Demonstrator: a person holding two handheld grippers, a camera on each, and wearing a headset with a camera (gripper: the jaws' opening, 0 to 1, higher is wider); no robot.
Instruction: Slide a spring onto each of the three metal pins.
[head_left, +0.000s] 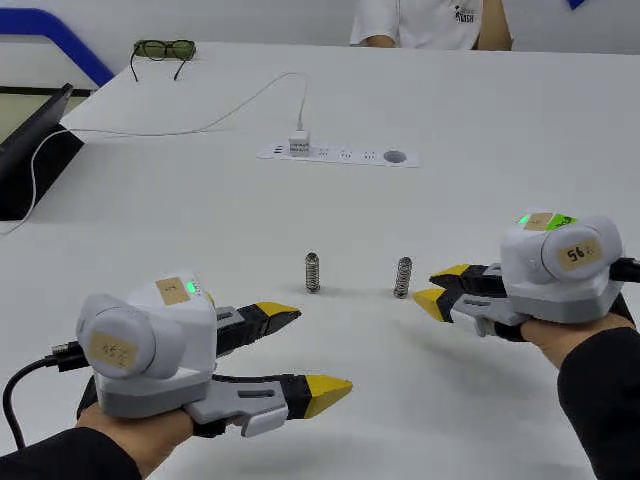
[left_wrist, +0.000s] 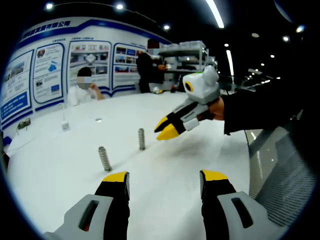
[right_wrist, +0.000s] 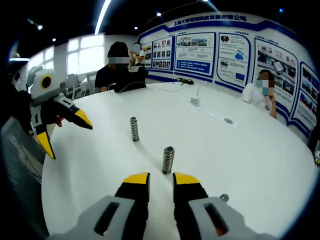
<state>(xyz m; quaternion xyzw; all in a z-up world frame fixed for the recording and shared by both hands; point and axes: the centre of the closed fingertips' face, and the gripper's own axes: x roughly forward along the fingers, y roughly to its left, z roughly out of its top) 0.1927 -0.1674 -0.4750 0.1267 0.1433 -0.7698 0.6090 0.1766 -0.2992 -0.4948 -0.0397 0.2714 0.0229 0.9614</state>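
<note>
Two steel springs stand upright on the white table (head_left: 480, 120), one to the left (head_left: 313, 272) (left_wrist: 104, 158) (right_wrist: 134, 129) and one to the right (head_left: 403, 277) (left_wrist: 142, 139) (right_wrist: 168, 160). I cannot tell whether a pin is inside either. My left gripper (head_left: 305, 350) (left_wrist: 165, 177) (right_wrist: 67, 134) hovers near the front edge with its jaws wide open and empty, short of the left spring. My right gripper (head_left: 437, 288) (right_wrist: 161, 178) (left_wrist: 165, 128) is just right of the right spring, jaws a narrow gap apart with nothing between them. A small round metal piece (right_wrist: 223, 198) shows beside its right finger.
A white power strip (head_left: 340, 154) with a plugged charger (head_left: 299, 142) and its cable lies mid-table. Sunglasses (head_left: 163, 48) rest at the far left. A dark screen (head_left: 30, 150) stands off the left edge. A person (head_left: 430, 22) sits across the table.
</note>
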